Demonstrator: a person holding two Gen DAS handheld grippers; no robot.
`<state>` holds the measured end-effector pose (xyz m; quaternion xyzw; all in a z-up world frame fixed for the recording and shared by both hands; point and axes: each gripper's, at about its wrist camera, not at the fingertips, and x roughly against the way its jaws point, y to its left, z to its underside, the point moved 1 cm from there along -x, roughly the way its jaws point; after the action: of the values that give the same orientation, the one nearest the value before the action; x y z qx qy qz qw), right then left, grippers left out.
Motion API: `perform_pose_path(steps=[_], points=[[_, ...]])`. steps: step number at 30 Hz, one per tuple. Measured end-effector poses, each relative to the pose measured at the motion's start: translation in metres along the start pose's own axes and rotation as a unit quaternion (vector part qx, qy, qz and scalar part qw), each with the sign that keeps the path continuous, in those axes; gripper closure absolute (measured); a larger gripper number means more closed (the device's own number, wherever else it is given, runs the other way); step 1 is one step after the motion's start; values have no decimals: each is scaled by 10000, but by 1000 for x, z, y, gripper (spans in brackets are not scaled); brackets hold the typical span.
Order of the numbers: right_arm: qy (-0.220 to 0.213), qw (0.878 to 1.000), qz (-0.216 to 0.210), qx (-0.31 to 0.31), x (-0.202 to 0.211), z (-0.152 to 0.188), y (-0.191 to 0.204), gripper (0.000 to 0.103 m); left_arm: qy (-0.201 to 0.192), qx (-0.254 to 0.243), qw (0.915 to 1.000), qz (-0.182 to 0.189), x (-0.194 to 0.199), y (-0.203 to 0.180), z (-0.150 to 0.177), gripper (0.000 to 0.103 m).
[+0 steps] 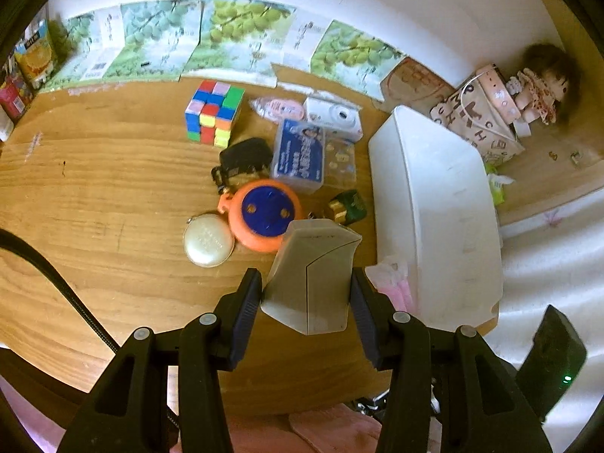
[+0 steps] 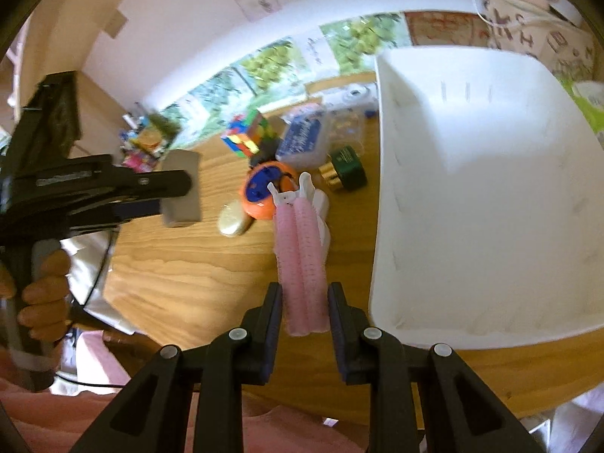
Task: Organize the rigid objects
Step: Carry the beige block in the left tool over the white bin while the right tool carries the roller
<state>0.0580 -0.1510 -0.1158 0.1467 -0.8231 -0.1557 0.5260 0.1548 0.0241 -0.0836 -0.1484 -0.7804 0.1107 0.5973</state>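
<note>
Both hands are loaded, probably heading for the big white plastic bin [image 2: 490, 196]. Left gripper [image 1: 306, 294] is clamped on a grey wedge-shaped box [image 1: 311, 275], lifted left of the bin; right gripper [image 2: 305, 309] pinches pink hair rollers [image 2: 300, 260] by its near corner.

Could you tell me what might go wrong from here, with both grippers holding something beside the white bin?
1. The left gripper pinches the tapered grey block by its sides; the block could slip out onto the orange and blue disc below.
2. The right gripper grips only the near end of the pink hair rollers; the long free end may sag or catch the white bin rim.
</note>
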Motion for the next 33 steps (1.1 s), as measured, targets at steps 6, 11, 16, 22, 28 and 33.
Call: perform_pose_path(steps=[6,11,16,22,28,33], points=[[-77,9991,-194,379,27,-11,-6,79,-308,-57,9995,92,-1,-24,0,52],[-111,9980,-244,567,42,-19,-19,79,-578,-248,9977,267,-3,-52,1,52],[-100,9976,-179,662,53,-27,-41,79,-712,-330,9953,559,-11,-82,2,52],[-49,9982,4,594,58,-34,-77,79,-878,-716,9909,727,-25,-122,9,52],[5,9990,279,359,58,-42,-111,79,-915,-1208,9848,852,-40,-158,18,52],[13,9986,516,79,59,-50,-138,78,-880,-1491,9807,911,-54,-179,24,52]])
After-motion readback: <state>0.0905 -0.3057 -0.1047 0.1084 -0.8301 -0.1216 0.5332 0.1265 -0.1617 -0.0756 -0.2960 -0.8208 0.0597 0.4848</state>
